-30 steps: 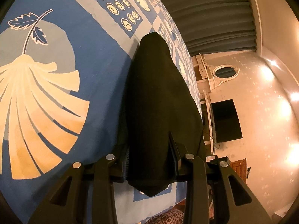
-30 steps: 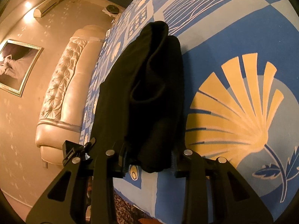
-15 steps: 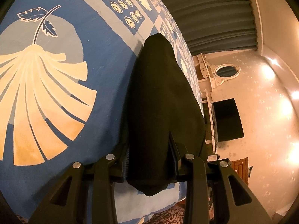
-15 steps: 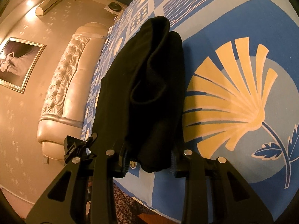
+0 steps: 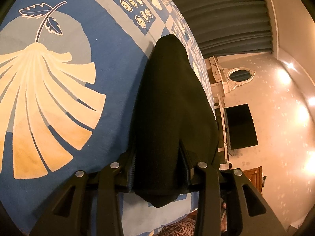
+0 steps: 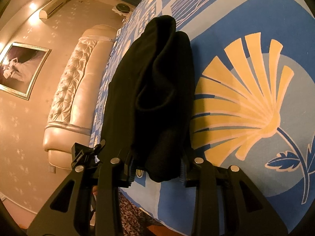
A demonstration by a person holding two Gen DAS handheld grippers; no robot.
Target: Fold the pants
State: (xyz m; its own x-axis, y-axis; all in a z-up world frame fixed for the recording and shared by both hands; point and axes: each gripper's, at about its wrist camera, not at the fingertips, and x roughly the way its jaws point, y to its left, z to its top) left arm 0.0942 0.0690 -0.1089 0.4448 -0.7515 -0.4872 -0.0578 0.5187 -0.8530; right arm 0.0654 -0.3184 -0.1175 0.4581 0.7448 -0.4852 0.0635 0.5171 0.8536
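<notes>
Both grips hold: left hand-held gripper (image 5: 157, 169) and right hand-held gripper (image 6: 156, 166) clamp the pants (image 5: 173, 108) (black), draping forward.

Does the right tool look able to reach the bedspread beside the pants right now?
Probably not: the right tool is shut on the black pants, so it would have to let go first. The bedspread alongside lies bare.
</notes>
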